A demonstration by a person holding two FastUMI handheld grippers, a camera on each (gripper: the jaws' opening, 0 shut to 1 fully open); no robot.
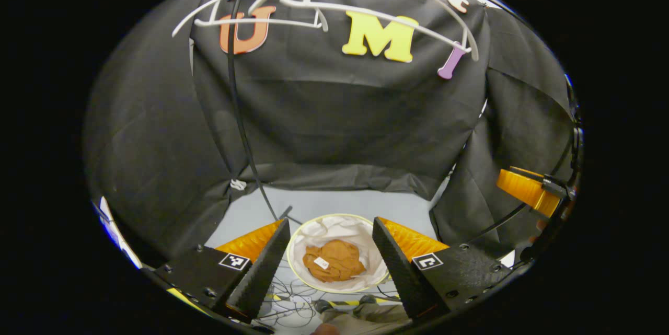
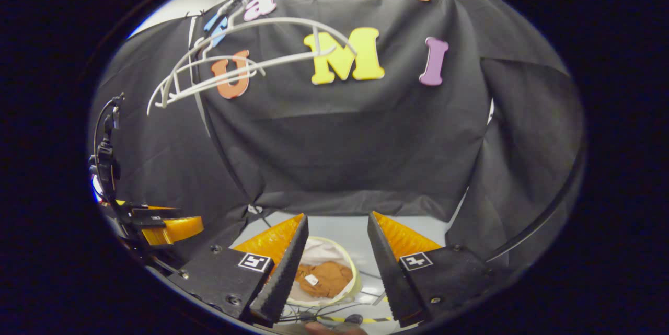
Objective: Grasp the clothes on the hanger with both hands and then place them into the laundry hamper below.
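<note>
Your left gripper (image 1: 331,230): fingers spread wide, nothing between them. Your right gripper (image 2: 337,225): likewise spread, holding nothing; it also showed at the right edge of the left gripper view. Below both: round laundry hamper (image 1: 366,230) on the floor, white lining, pale rim. Inside it: brown clothes (image 1: 334,261), crumpled into a lump with no clear long axis, a white tag facing up. Cables lay beside the hamper. Farther, overhead: white hangers (image 1: 334,11), bare, bars running roughly sideways.
</note>
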